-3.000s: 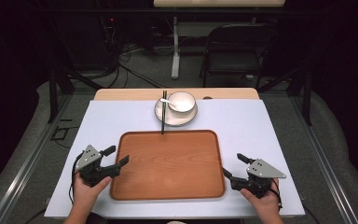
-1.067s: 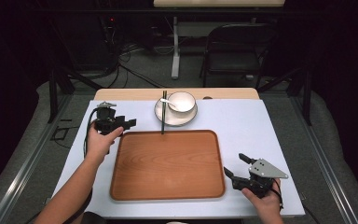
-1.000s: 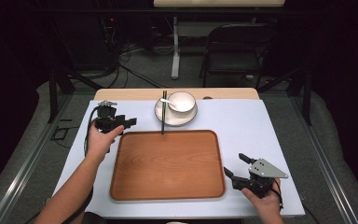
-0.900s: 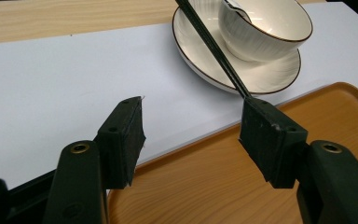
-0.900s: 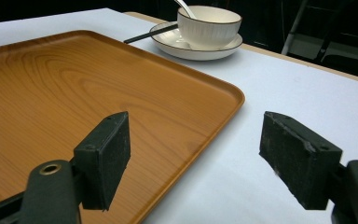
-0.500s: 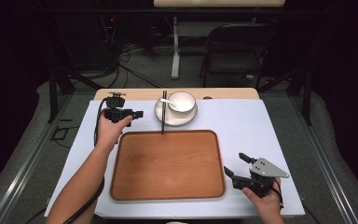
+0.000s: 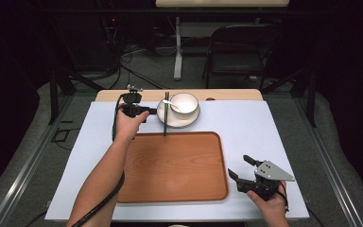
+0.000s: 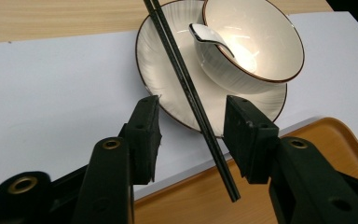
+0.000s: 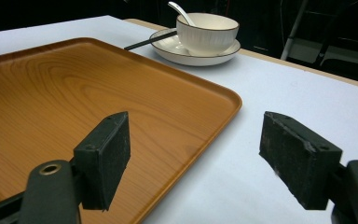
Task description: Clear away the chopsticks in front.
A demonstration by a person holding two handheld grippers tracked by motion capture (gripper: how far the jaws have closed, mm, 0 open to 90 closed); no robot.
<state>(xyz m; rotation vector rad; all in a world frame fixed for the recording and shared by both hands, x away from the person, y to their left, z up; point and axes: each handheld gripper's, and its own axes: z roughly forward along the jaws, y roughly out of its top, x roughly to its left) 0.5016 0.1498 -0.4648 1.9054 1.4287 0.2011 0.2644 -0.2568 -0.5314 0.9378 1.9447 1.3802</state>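
White-covered desk [image 7: 283, 127] held a wooden tray [image 7: 175, 165]. Left tongs [image 8: 192, 128], jaws just closing, straddled dark chopsticks [image 8: 186, 88] resting on the ribbed white plate [image 8: 158, 70], not yet pinching. Right tongs [image 9: 193, 156] gaped empty beside the tray.

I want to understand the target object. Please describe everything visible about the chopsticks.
The chopsticks are a dark, thin, glossy pair lying side by side. They rest across the plate's rim, beside the bowl, with their near ends reaching over the wooden tray's edge. They lie between the left gripper's jaws, which are not touching them.
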